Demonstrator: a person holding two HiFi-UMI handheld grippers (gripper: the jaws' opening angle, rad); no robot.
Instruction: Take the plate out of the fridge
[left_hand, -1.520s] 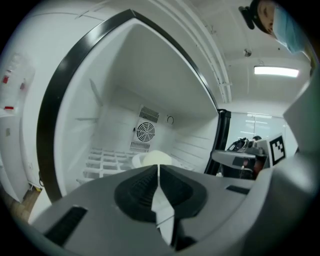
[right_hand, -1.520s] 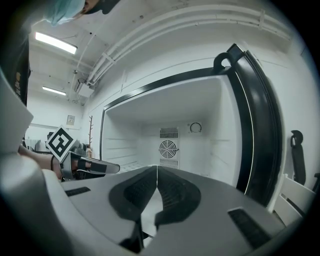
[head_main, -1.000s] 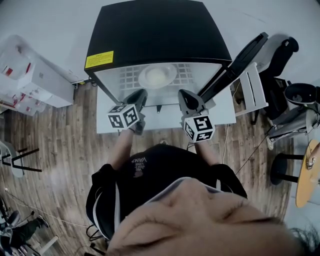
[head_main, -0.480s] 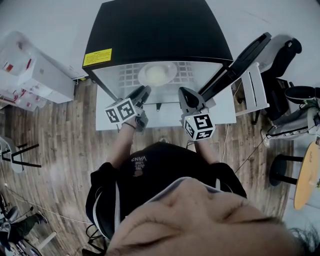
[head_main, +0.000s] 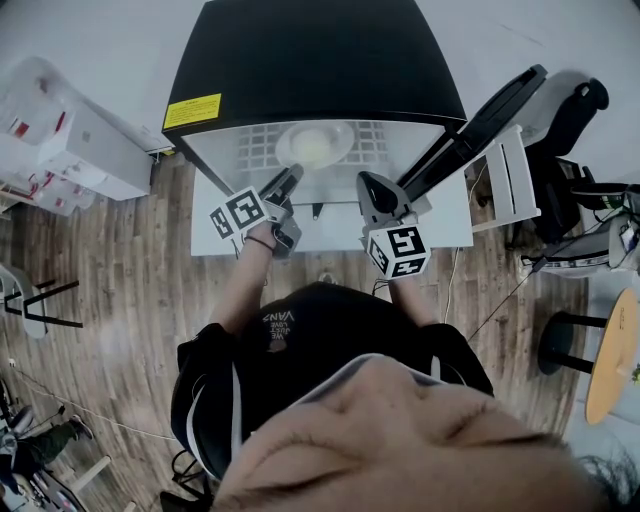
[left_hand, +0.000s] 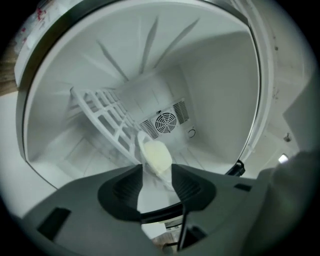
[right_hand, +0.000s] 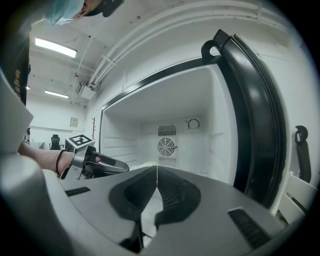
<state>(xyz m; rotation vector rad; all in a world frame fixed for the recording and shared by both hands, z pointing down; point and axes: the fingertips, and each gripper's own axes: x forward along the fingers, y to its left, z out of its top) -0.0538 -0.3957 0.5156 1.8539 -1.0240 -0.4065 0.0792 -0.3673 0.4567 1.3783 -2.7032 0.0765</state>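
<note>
**White plate sits on the fridge shelf, left jaws apart in front of it**

White inside and black on top, the fridge (head_main: 315, 60) stands with its door (head_main: 480, 120) swung wide at its right side. Its one wire shelf (head_main: 250, 150) carries a single pale round plate (head_main: 315, 145), set near the middle of the fridge's width and towards the front of the shelf; nothing else shows on the shelf (the fan grille (left_hand: 166, 121) on the fridge's back wall is the only other feature inside).

At the fridge's mouth, left of its centre, the left gripper (head_main: 288, 180) points in at the plate. Its jaws have just been opening and now stand wide apart. In the left gripper view the plate (left_hand: 156, 156) shows through the gap, just ahead of the jaw tips, and the dark pads (left_hand: 122, 186) do not press on it. That view is rolled, so the shelf (left_hand: 107, 112) runs slantwise across it.

Right of the fridge's centre, the right gripper (head_main: 368, 192) hangs at the opening with its jaws closed together and nothing between them. From the right gripper view, the left gripper (right_hand: 95, 164) reaches in at the fridge's left side, below the grille (right_hand: 166, 146).
</note>
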